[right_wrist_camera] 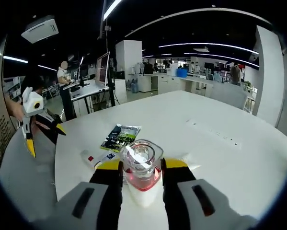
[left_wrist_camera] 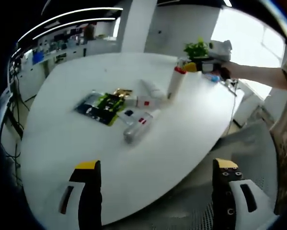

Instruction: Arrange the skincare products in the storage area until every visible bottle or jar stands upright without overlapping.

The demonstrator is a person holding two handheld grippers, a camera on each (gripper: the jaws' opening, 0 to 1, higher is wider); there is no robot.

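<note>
So right now my right gripper [right_wrist_camera: 141, 171] has its jaws closed in on a clear-capped bottle [right_wrist_camera: 141, 167] with a pink-red band, low in the middle of the right gripper view, and I'm looking down on its cap, so it's standing up between the pads. In the left gripper view that same bottle [left_wrist_camera: 175, 82] sits upright at the upper right of the white table [left_wrist_camera: 76, 158], a bit apart from everything else, which I reckon is the point: a standing one needs room so it doesn't get knocked by the mess. My left gripper [left_wrist_camera: 157, 171] is wide open with nothing in it, hanging back at the near edge of the table at the bottom of its view, probably just waiting its turn. The rest of the stuff is still flat around the middle of that frame: a silver tube [left_wrist_camera: 138, 127] lying on its side, a white tube [left_wrist_camera: 152, 89] just above it, a small white box [left_wrist_camera: 144, 101] between them, plus dark green sachets [left_wrist_camera: 101, 107] to the left. My guess is we're early on, since most of it is lying down and crowded together.
</note>
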